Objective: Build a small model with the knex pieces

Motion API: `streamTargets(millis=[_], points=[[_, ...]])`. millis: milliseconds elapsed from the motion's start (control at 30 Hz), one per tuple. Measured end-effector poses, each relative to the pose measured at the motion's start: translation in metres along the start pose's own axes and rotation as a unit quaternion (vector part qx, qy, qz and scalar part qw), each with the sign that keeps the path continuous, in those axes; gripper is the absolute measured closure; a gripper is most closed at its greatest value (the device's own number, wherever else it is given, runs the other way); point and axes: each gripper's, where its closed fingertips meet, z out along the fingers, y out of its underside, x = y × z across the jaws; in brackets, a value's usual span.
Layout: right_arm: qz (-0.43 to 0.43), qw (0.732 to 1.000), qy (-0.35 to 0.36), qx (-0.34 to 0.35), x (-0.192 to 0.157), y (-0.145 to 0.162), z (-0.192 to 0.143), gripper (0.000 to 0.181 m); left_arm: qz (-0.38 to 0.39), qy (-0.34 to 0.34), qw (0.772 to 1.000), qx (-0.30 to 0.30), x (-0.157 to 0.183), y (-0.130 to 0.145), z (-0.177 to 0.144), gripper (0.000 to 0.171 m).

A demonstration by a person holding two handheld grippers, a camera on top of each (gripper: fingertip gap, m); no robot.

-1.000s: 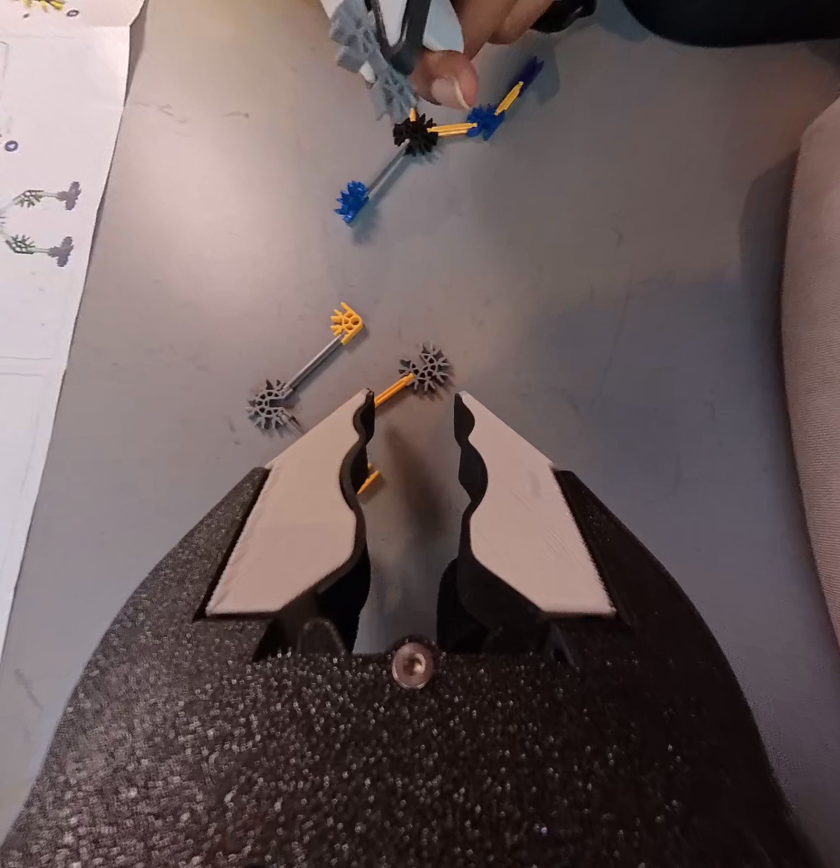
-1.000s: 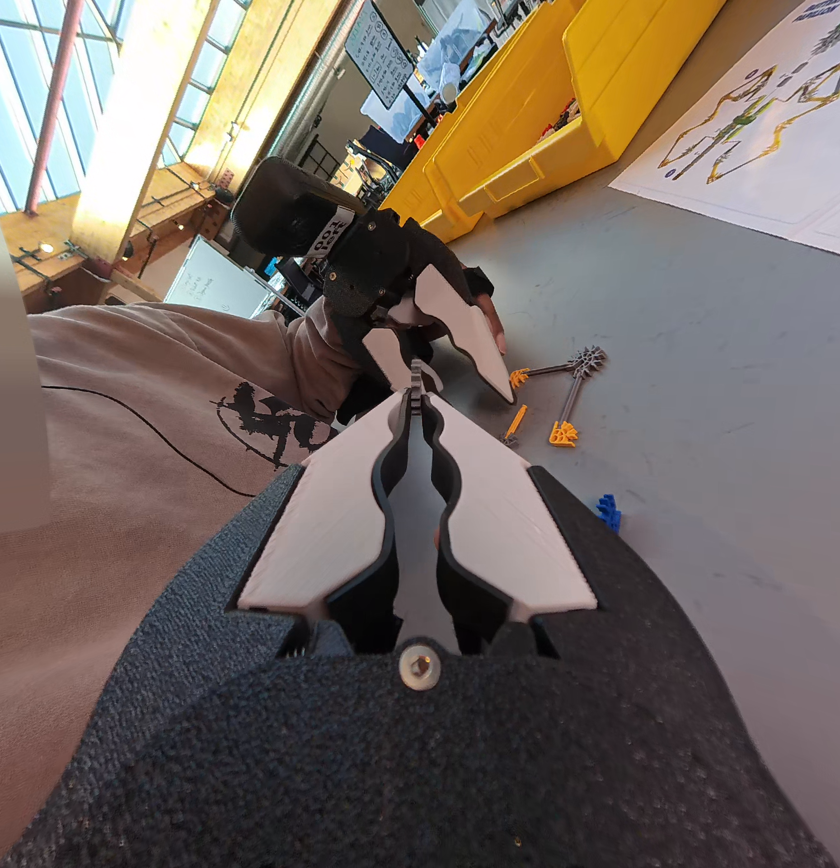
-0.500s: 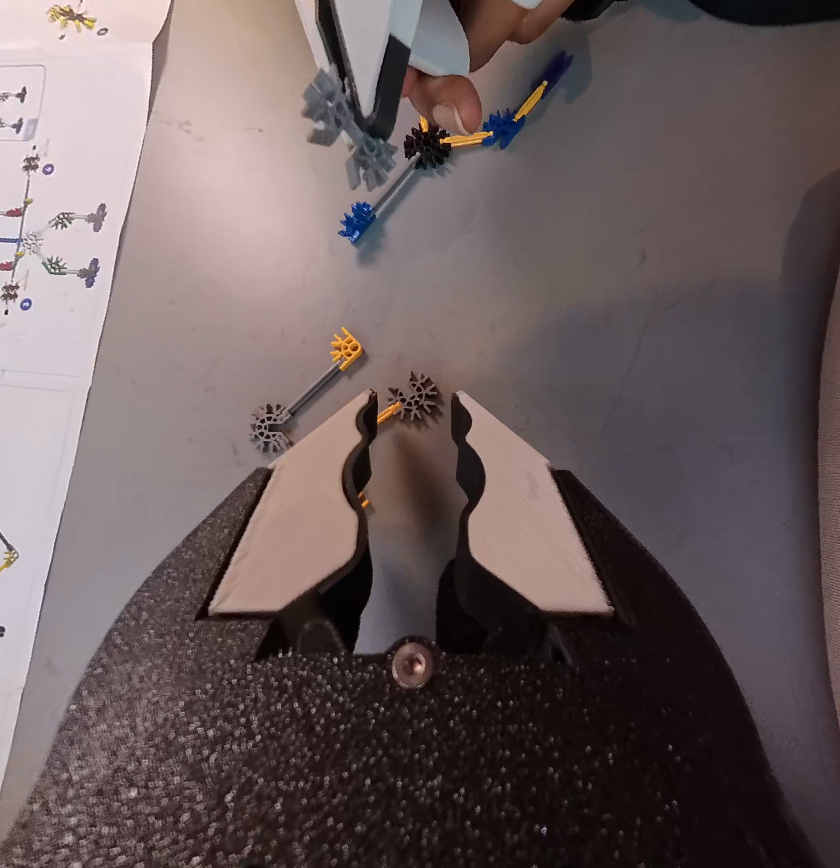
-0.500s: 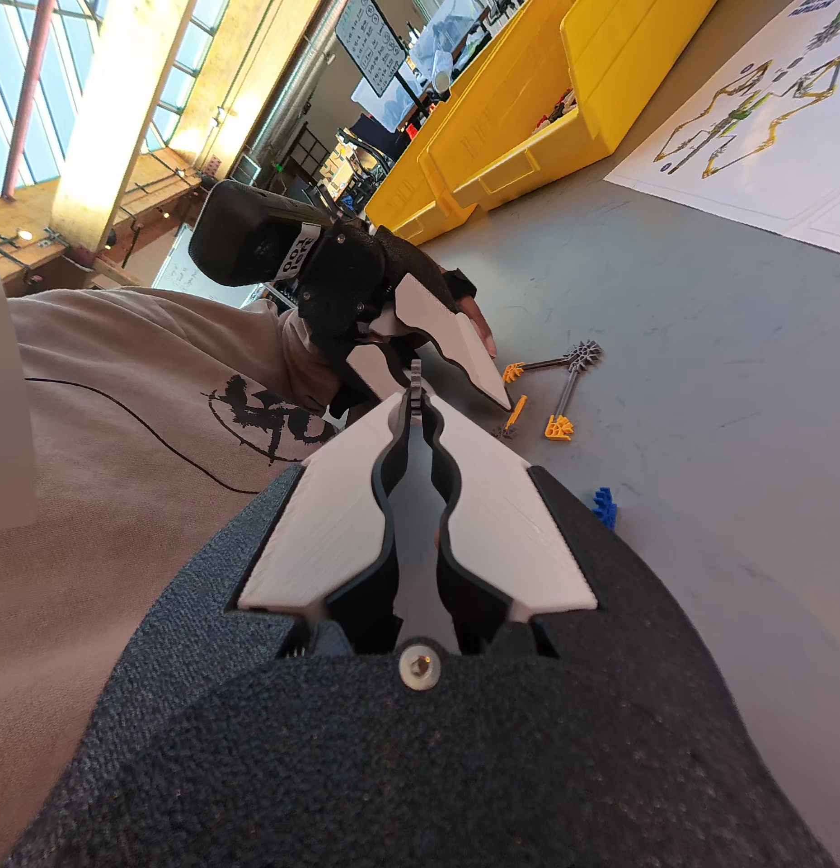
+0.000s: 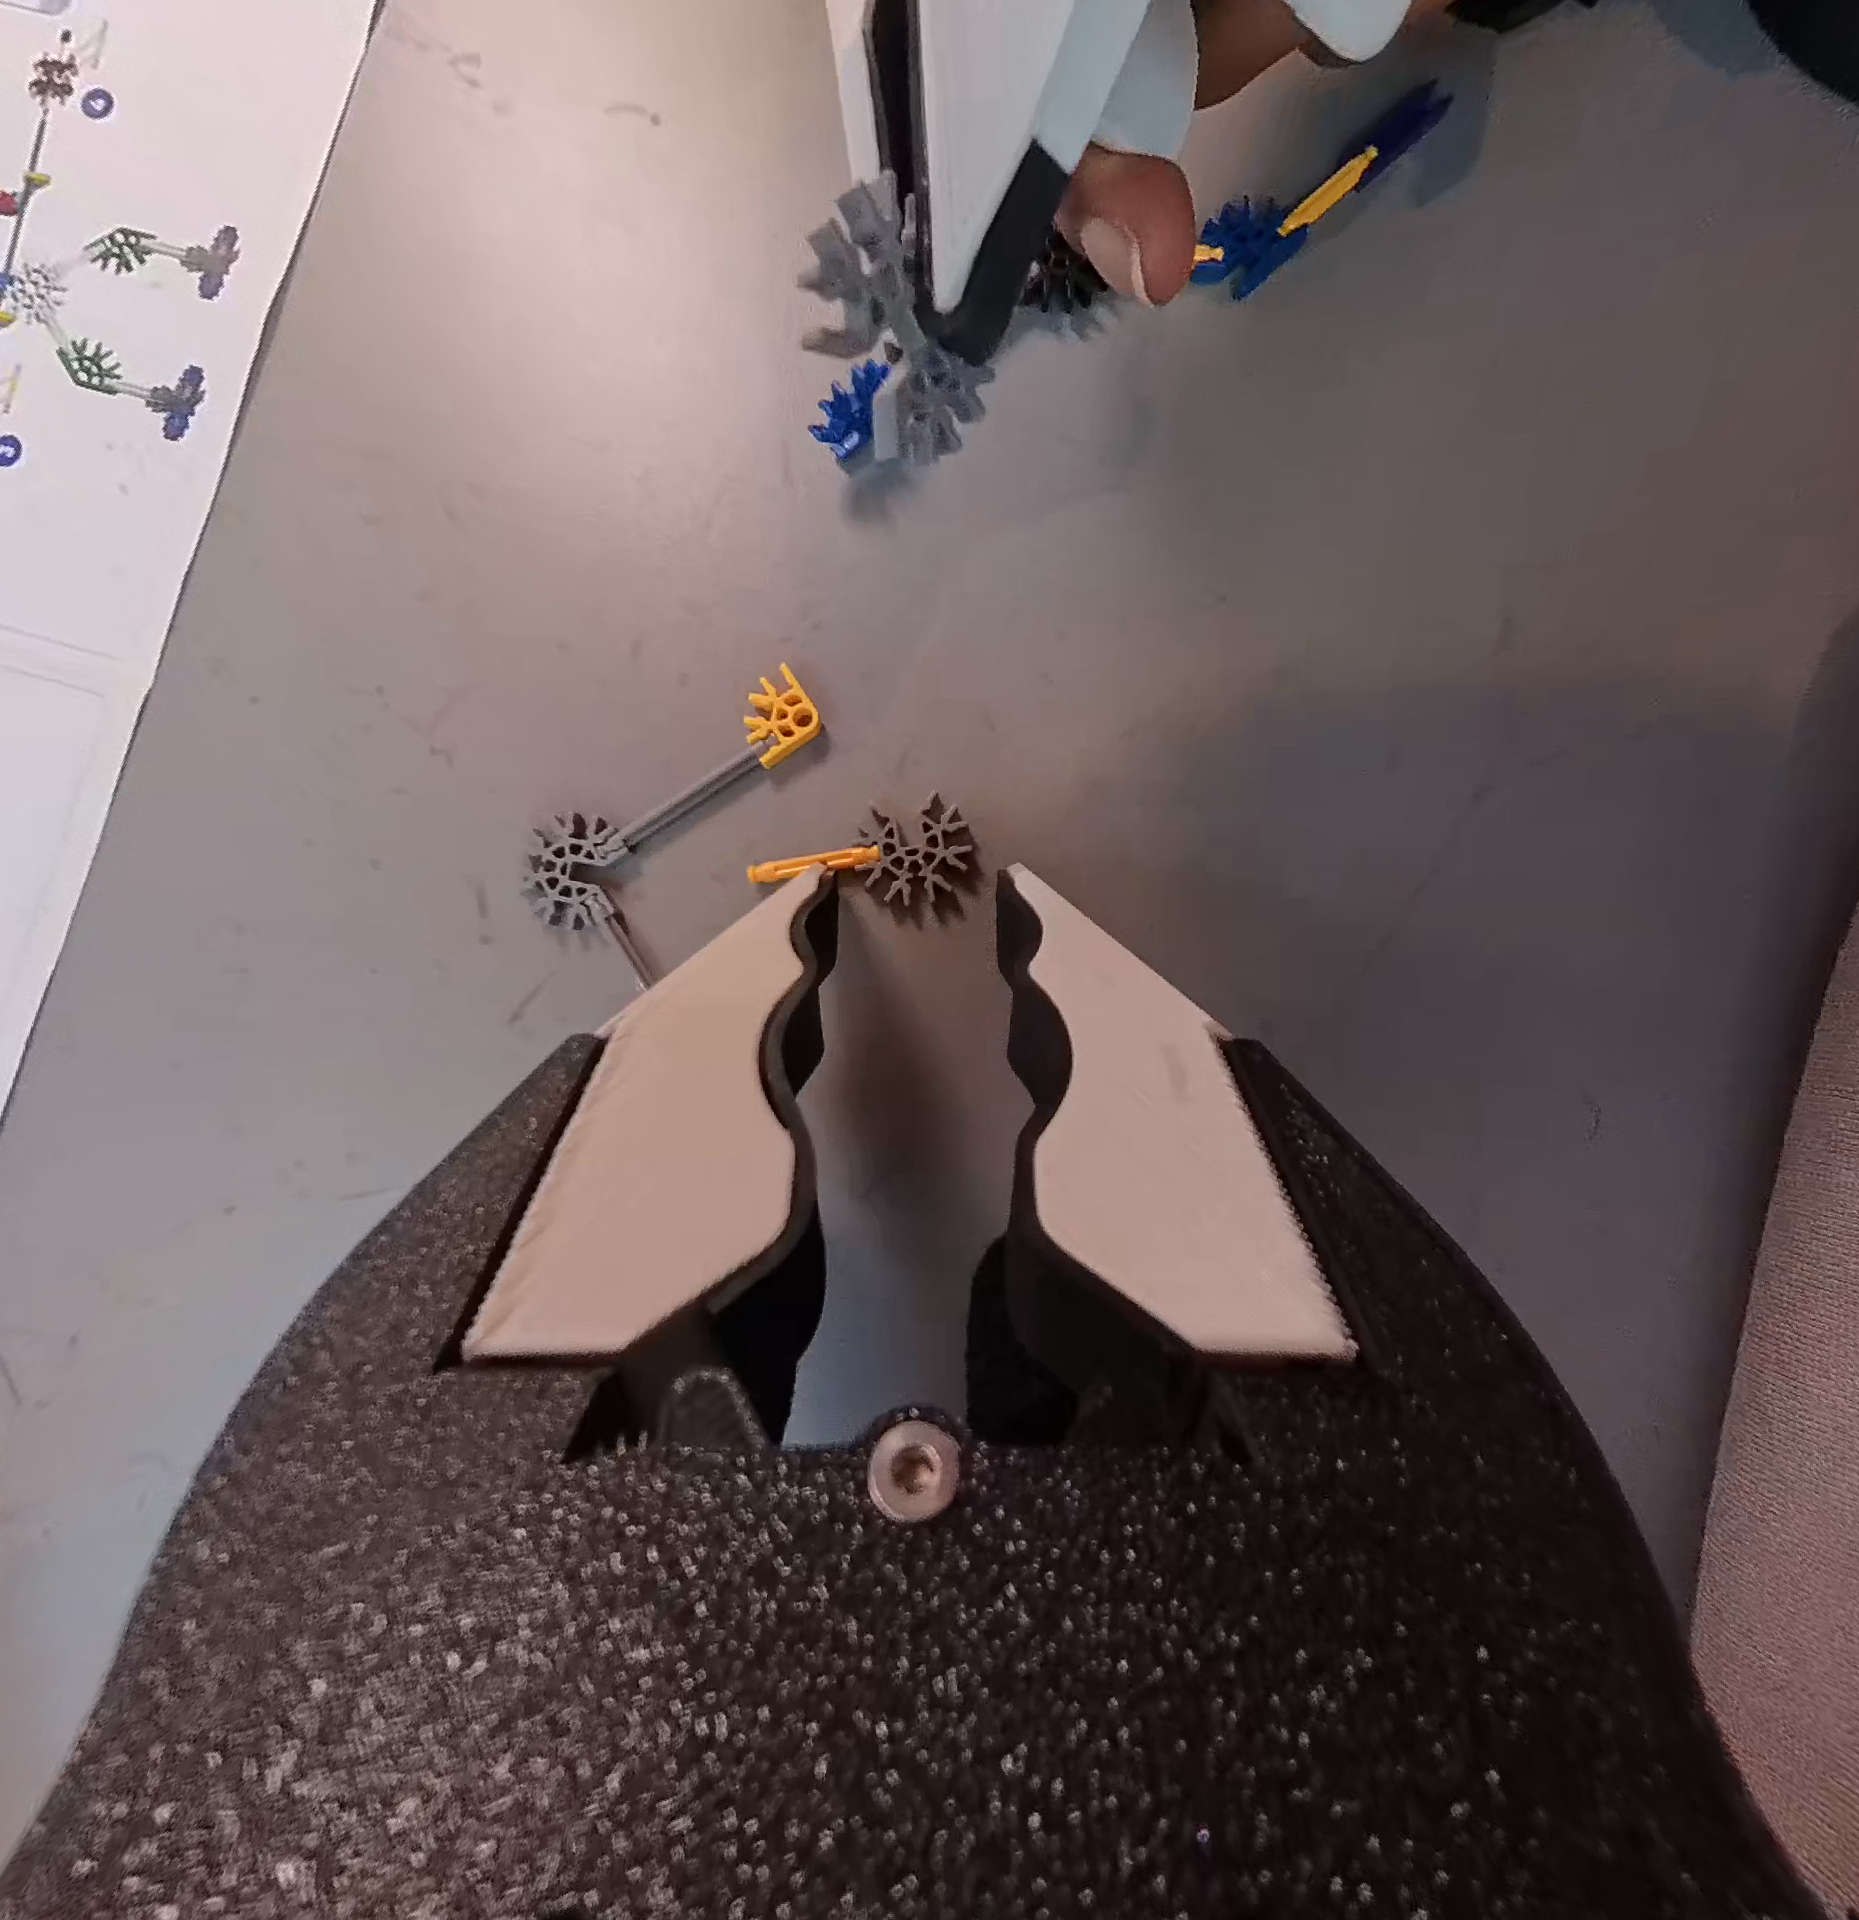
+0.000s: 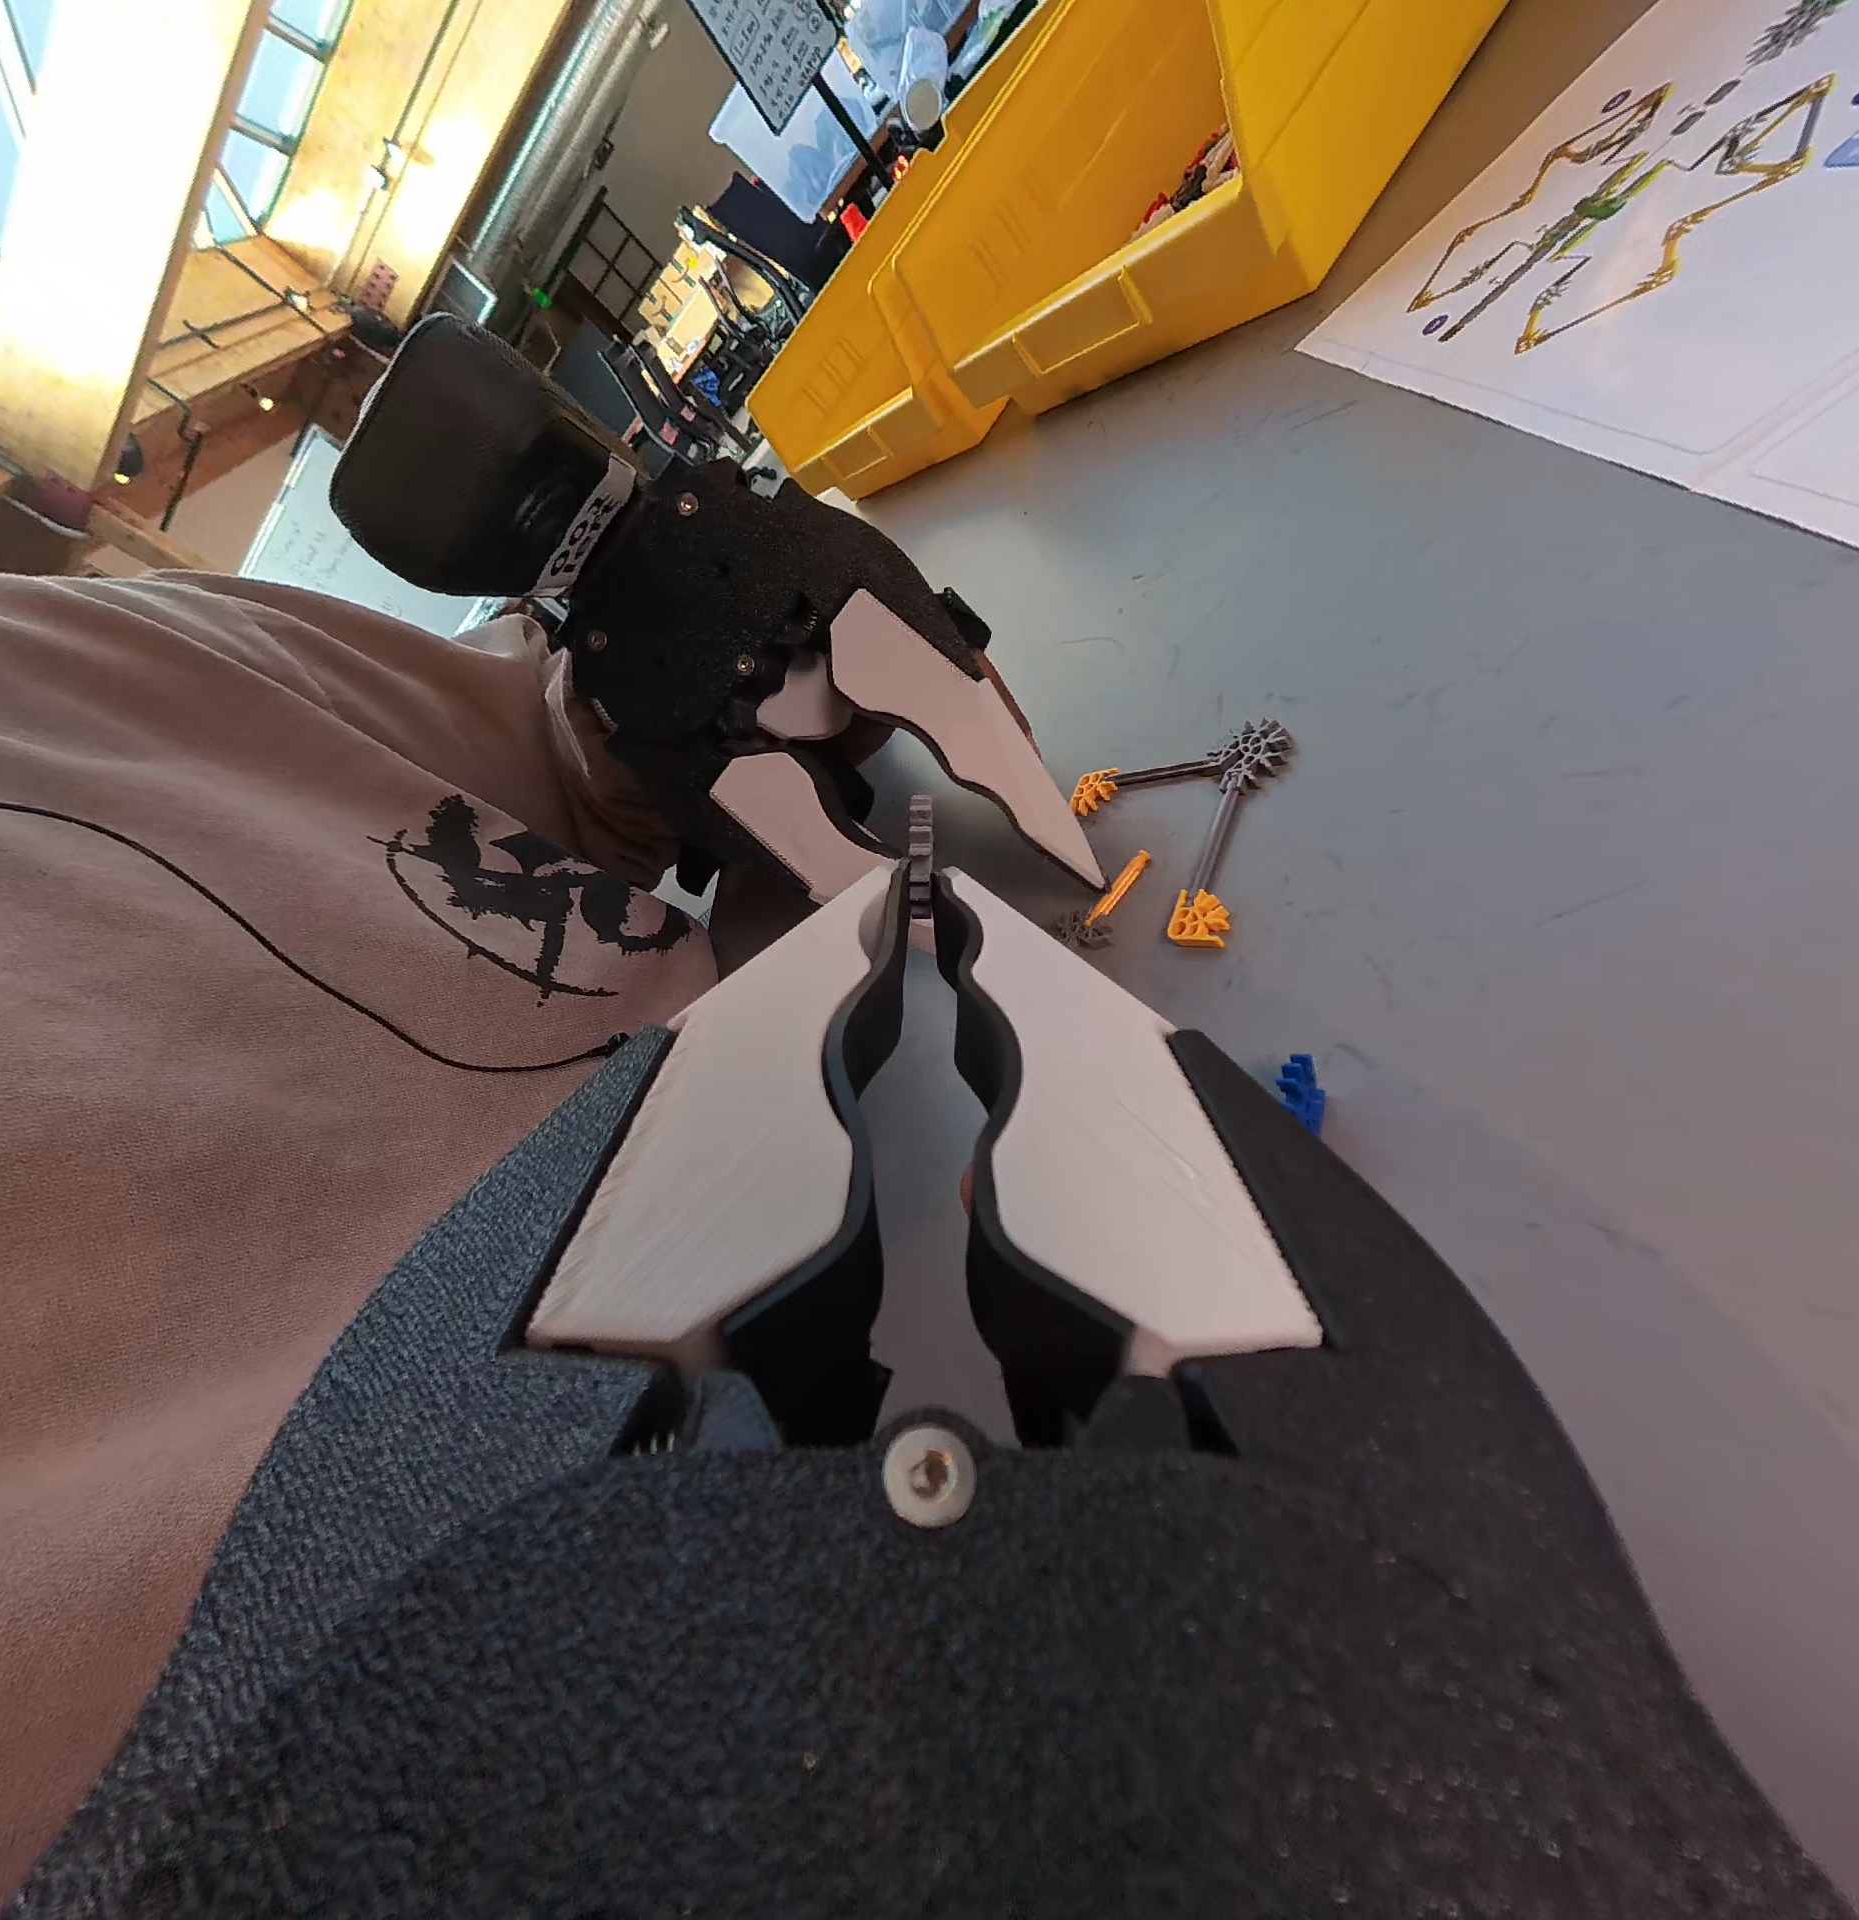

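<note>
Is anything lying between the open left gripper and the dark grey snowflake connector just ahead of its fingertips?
Nothing visible: the left gripper is open, the dark grey snowflake connector lies just ahead, and its short orange rod passes the left fingertip.

grey table [image 6: 1527, 644], scuffed and scratched. yellow bins [image 6: 1091, 281] sit at its far edge, one holding small parts. white instruction sheet [image 6: 1673, 260] lies just right of the bins. behind the bins: cluttered workshop benches, a hanging sign board [image 6: 764, 57]. tall windows [image 6: 94, 156] far left of the bins, warm sun on a wide column, wooden beam below.
</note>
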Motion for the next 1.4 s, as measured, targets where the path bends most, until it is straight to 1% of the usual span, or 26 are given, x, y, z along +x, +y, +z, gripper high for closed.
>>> streamTargets(millis=[167, 333, 433, 533, 867, 933, 1000, 1100, 1200, 1333, 1400], points=[[-0.006, 1.000, 0.001, 0.000, -0.002, 0.000, 0.000, 0.179, -0.013, 0.021, 1.000, 0.017, -0.001, -0.004, 0.003, 0.142], [-0.008, 1.000, 0.002, 0.001, -0.003, -0.001, -0.001, 0.179, -0.016, 0.015, 0.999, 0.033, -0.004, -0.008, 0.006, 0.148], [-0.009, 1.000, 0.006, 0.000, -0.003, -0.001, -0.001, 0.179, -0.019, 0.007, 0.999, 0.036, -0.005, -0.010, 0.008, 0.149], [-0.010, 1.000, 0.007, 0.003, -0.003, -0.002, -0.002, 0.179, -0.021, 0.013, 0.999, 0.041, -0.005, -0.010, 0.008, 0.153], [-0.033, 0.999, 0.035, -0.014, 0.000, 0.002, -0.004, 0.179, 0.016, 0.043, 0.997, 0.061, -0.006, -0.007, 0.004, 0.154], [-0.047, 0.997, 0.053, -0.025, 0.003, 0.004, -0.004, 0.179, 0.017, 0.058, 0.995, 0.075, -0.004, -0.009, 0.000, 0.154], [-0.060, 0.996, 0.062, -0.035, 0.004, 0.007, -0.003, 0.179, 0.008, 0.082, 0.991, 0.104, 0.000, -0.015, -0.008, 0.154], [-0.078, 0.994, 0.056, -0.050, 0.000, 0.012, 0.000, 0.179, -0.004, 0.117, 0.982, 0.150, 0.005, -0.027, -0.023, 0.154], [-0.101, 0.992, 0.043, -0.066, -0.007, 0.019, 0.006, 0.179, -0.030, 0.168, 0.967, 0.188, 0.013, -0.036, -0.035, 0.154], [-0.118, 0.990, 0.026, -0.074, -0.015, 0.023, 0.012, 0.179, -0.046, 0.209, 0.954, 0.210, 0.023, -0.042, -0.042, 0.154], [-0.119, 0.990, 0.022, -0.076, -0.016, 0.025, 0.014, 0.179, -0.048, 0.216, 0.952, 0.211, 0.025, -0.042, -0.043, 0.154]])
